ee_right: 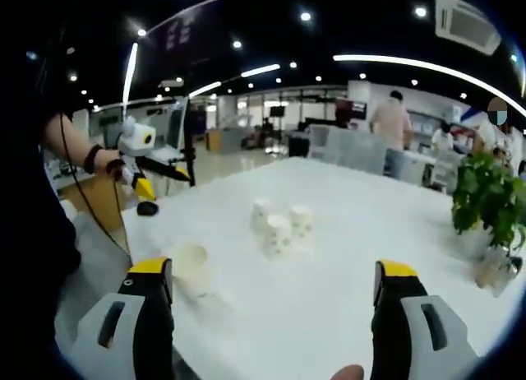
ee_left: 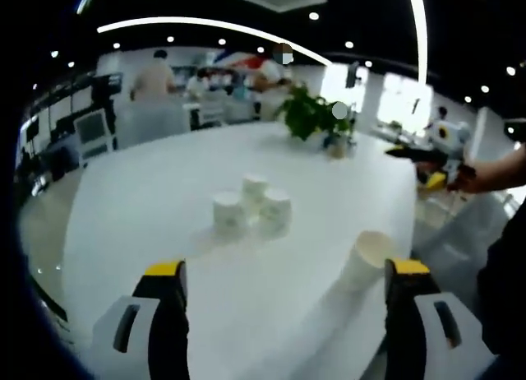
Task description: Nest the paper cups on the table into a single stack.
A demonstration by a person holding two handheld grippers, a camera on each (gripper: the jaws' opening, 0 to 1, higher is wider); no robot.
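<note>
Three paper cups cluster mid-table — beyond both gaping claws.

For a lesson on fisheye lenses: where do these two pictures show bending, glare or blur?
Left gripper view: ceiling light strips curve into arcs, windows blow out white, cups look soft. Right gripper view: the strip bows too, table edge curves, plant is blurred.

Open-plan office: dark ceiling, curved light strips, recessed spotlights, bright windows, potted plant, white table.
</note>
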